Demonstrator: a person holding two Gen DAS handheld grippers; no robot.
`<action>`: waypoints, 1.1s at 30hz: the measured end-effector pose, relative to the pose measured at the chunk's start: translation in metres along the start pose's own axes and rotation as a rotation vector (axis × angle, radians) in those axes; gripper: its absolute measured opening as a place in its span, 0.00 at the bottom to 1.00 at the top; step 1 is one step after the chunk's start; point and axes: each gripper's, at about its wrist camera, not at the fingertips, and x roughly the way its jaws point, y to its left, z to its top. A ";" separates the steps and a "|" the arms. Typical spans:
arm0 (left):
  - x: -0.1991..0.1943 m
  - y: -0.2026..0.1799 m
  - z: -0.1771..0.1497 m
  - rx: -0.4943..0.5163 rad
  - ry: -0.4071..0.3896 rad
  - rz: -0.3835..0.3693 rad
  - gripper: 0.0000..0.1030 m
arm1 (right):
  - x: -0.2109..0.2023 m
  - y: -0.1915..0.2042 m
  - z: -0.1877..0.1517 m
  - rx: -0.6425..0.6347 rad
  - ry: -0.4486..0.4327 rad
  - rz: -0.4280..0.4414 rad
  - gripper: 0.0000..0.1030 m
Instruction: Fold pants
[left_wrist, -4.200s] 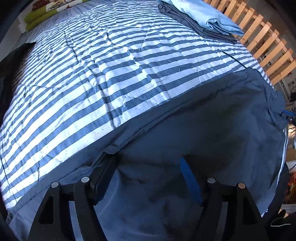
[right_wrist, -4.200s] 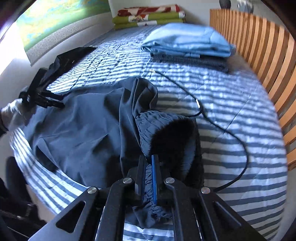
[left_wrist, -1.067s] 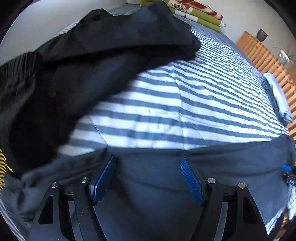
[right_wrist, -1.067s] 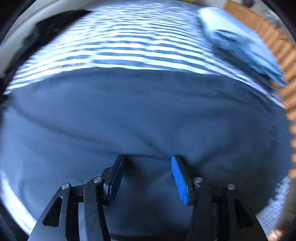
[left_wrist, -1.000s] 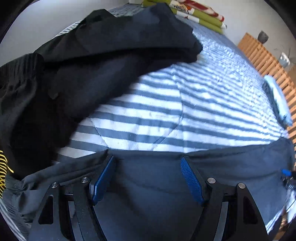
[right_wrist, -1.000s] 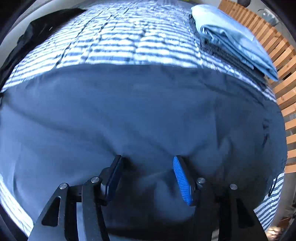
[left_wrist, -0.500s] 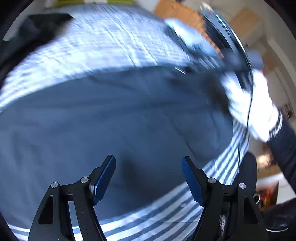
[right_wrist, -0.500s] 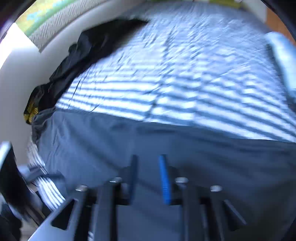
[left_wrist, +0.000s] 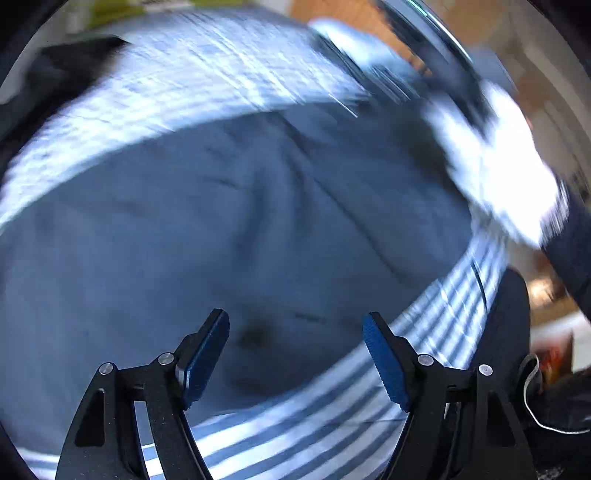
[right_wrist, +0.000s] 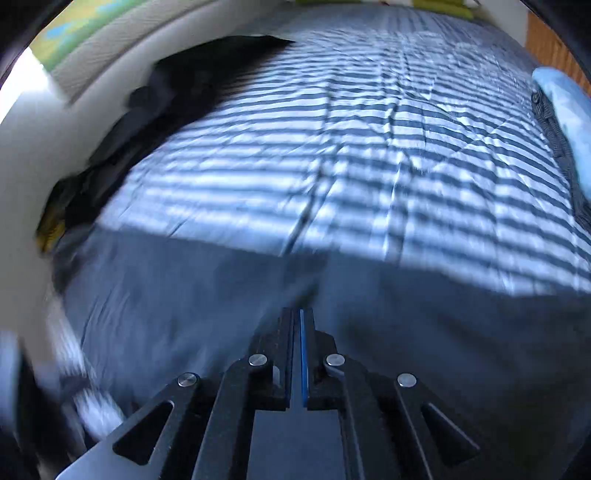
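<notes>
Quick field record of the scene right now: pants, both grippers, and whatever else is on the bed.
pants: dark grey, spread flat on the near part of the bed
bed cover: blue and white stripes
left gripper: open over the pants, nothing between the pads
right gripper: shut, tips at a raised crease of the pants
other clothes: black pile at far left; folded light blue garment at right edge

One pair of grey pants (left_wrist: 229, 221), one striped quilt (right_wrist: 369, 155), one black garment (right_wrist: 177, 85), two claws.
</notes>
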 end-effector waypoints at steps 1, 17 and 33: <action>-0.010 0.011 0.000 -0.036 -0.024 0.010 0.76 | -0.007 0.007 -0.019 -0.036 0.018 0.002 0.07; -0.176 0.233 -0.151 -0.774 -0.424 0.314 0.78 | -0.027 0.167 -0.043 -0.279 -0.015 -0.030 0.12; -0.156 0.300 -0.159 -0.652 -0.435 0.252 0.78 | 0.091 0.420 0.068 -0.443 0.017 0.203 0.36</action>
